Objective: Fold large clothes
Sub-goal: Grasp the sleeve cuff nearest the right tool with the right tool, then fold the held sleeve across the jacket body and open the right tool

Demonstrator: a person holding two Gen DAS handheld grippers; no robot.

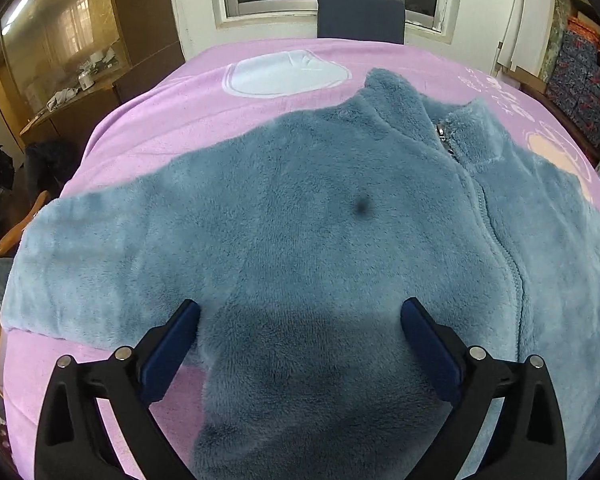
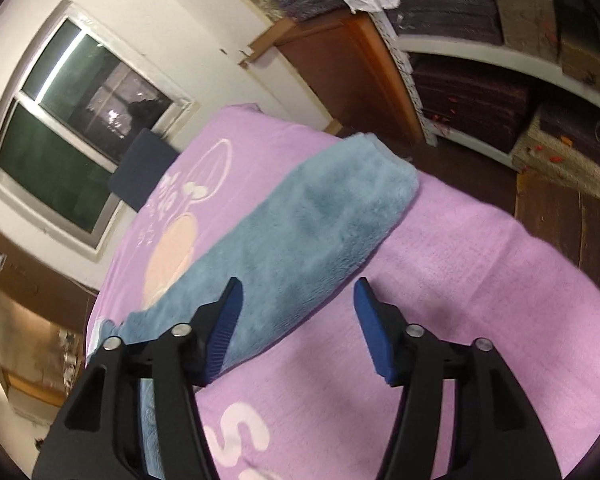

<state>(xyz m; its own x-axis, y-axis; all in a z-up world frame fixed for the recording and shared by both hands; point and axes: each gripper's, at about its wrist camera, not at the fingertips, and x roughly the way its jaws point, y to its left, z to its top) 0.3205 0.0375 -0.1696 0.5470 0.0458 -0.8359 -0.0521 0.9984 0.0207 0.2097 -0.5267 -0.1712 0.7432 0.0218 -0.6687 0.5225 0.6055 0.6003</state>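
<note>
Garment: blue-grey fleece zip jacket (image 1: 300, 216), laid front-up and spread flat on the pink blanket (image 1: 204, 92) that covers the table; collar toward the window, zipper (image 1: 500, 240) closed along most of its length.
Left-view sleeve: sleeve (image 1: 84, 256) stretched straight out to the side, cuff reaching the blanket's edge; not folded in.
Right-view sleeve: sleeve (image 2: 312, 220) likewise extended flat across the blanket (image 2: 460, 280), cuff near the far corner; not folded in.
Left gripper (image 1: 300, 316): jaws at full spread, poised over the lower body panel of the jacket; nothing between the pads.
Right gripper (image 2: 298, 304): jaws moderately apart, astride the near edge of the sleeve, one finger over the fleece and the other over bare blanket; no cloth is pinched.
Done so far: the jacket appears only spread and smoothed; no fold is visible in either view.
Remaining: by this reading, both sleeves inward, then the body folded over itself; essentially the whole fold lies ahead.
Background: dark chair back (image 1: 360, 16) beneath the window, clear of the work.
</note>
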